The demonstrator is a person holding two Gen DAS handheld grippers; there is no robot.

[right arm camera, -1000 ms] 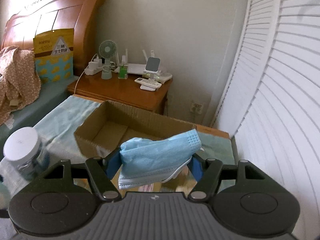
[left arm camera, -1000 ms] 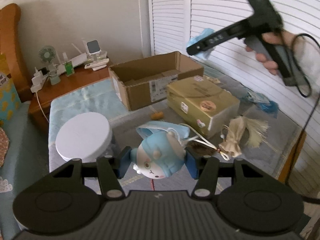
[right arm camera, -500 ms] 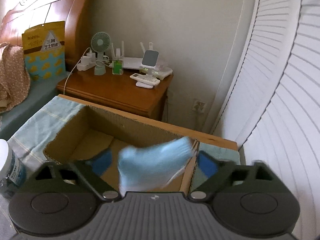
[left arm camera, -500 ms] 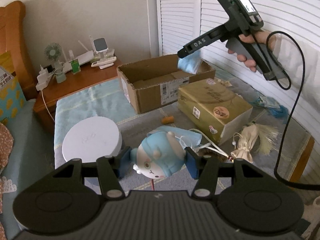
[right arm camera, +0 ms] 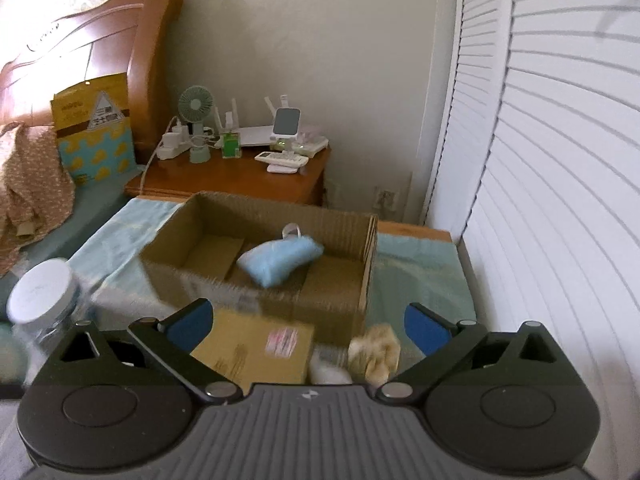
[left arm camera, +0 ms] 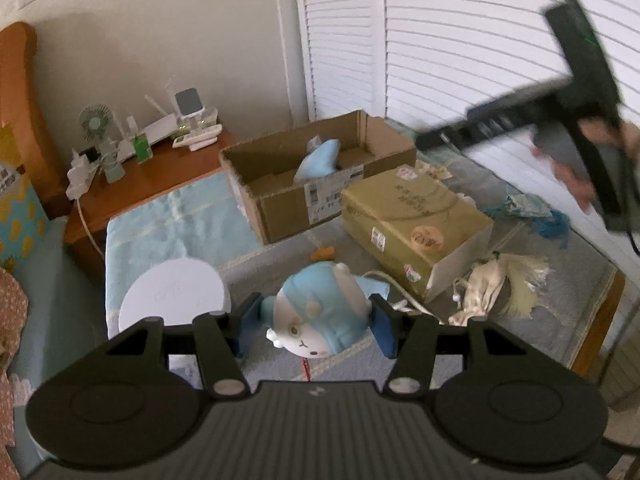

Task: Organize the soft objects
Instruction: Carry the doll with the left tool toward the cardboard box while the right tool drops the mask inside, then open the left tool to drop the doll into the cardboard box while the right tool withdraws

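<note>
The left gripper is closed partway on the plush toy, pads pressing its sides, holding it above the grey mat. The right gripper has just been opening and now stands wide with nothing between its jaws; the mask lies inside the open box. The toy looks light and squashy, so a grip across its round middle should hold without harm, though a loose pinch could let it slip. The box's walls are low and its floor mostly bare, leaving room beside the mask; the sealed carton stands just before it, to be cleared on approach.
</note>
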